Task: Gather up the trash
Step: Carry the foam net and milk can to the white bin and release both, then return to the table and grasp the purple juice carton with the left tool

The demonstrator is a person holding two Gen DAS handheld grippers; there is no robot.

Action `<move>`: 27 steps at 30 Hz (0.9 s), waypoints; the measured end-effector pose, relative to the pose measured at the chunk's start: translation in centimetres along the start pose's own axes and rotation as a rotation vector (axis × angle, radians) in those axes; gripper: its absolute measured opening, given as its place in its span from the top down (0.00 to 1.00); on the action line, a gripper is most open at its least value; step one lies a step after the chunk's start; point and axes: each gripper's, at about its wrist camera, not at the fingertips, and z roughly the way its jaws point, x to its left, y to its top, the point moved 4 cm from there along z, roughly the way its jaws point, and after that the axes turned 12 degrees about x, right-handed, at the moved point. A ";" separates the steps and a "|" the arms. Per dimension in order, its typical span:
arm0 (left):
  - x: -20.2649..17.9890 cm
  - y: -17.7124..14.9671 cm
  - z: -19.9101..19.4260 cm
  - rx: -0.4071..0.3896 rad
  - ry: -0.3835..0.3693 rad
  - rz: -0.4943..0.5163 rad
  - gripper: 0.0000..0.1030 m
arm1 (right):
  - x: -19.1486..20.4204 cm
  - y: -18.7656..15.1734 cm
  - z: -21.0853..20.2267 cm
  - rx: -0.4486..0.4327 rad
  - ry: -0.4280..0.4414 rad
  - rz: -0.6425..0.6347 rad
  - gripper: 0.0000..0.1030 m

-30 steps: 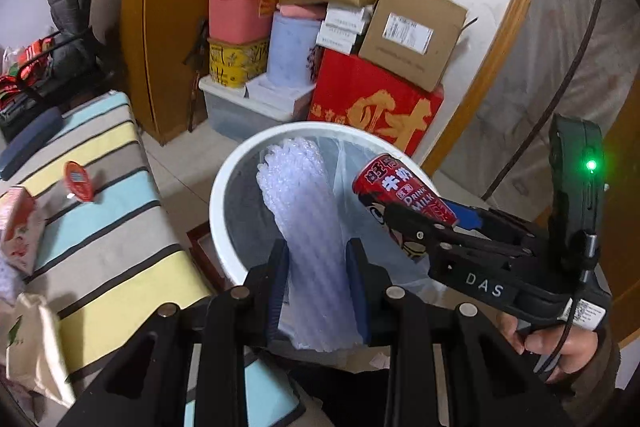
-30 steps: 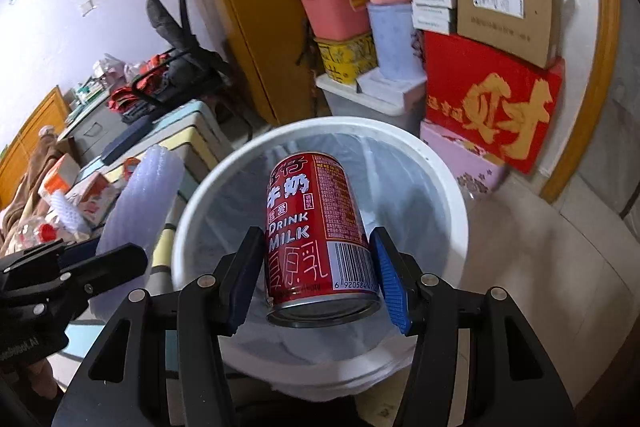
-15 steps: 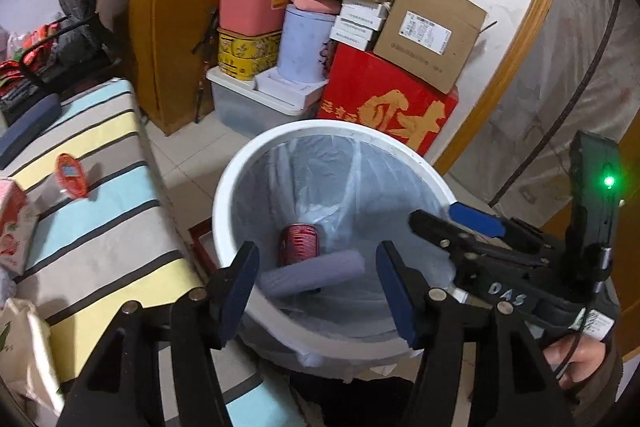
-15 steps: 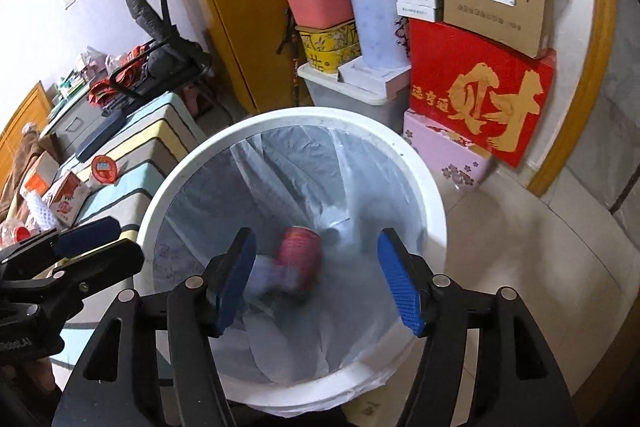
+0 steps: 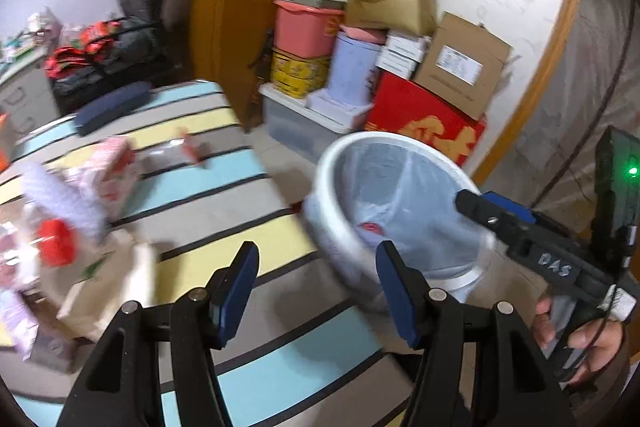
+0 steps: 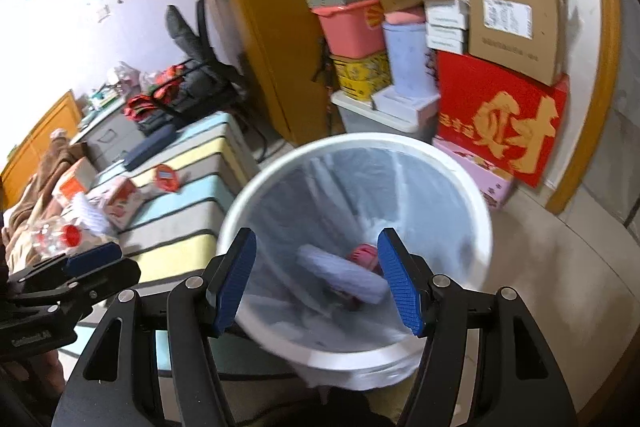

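Note:
The white trash bin (image 6: 476, 203) with a clear liner stands on the floor; it also shows in the left wrist view (image 5: 320, 183). A red milk can (image 6: 365, 254) and a white foam sleeve (image 6: 340, 273) lie at its bottom. My right gripper (image 6: 316, 279) is open and empty above the bin's near rim. My left gripper (image 5: 316, 291) is open and empty over the striped table (image 5: 224, 195), left of the bin. More trash lies at the table's left: a foam sleeve (image 5: 60, 199), a red-capped bottle (image 5: 56, 247), a carton (image 5: 108, 163) and a paper bag (image 5: 104, 287).
Stacked boxes, a red carton (image 6: 504, 123) and plastic tubs (image 6: 352, 27) stand against the wall behind the bin. A wooden cabinet (image 6: 272, 7) rises at the back. A small red item (image 6: 166, 177) and a dark case (image 6: 150, 147) lie on the table.
Both grippers opened and dropped the foam sleeve and the can into the bin. My left gripper has since swung left over the striped table; my right stays above the bin.

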 end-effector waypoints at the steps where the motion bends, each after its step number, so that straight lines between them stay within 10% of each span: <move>1: 0.6 -0.3 -0.5 -0.007 0.009 -0.011 0.39 | 0.6 -0.1 -0.1 -0.003 0.011 -0.012 0.37; 27: 16.1 -7.8 -4.7 -0.083 0.254 -0.399 0.29 | 15.6 0.3 2.5 0.018 0.236 -0.329 0.37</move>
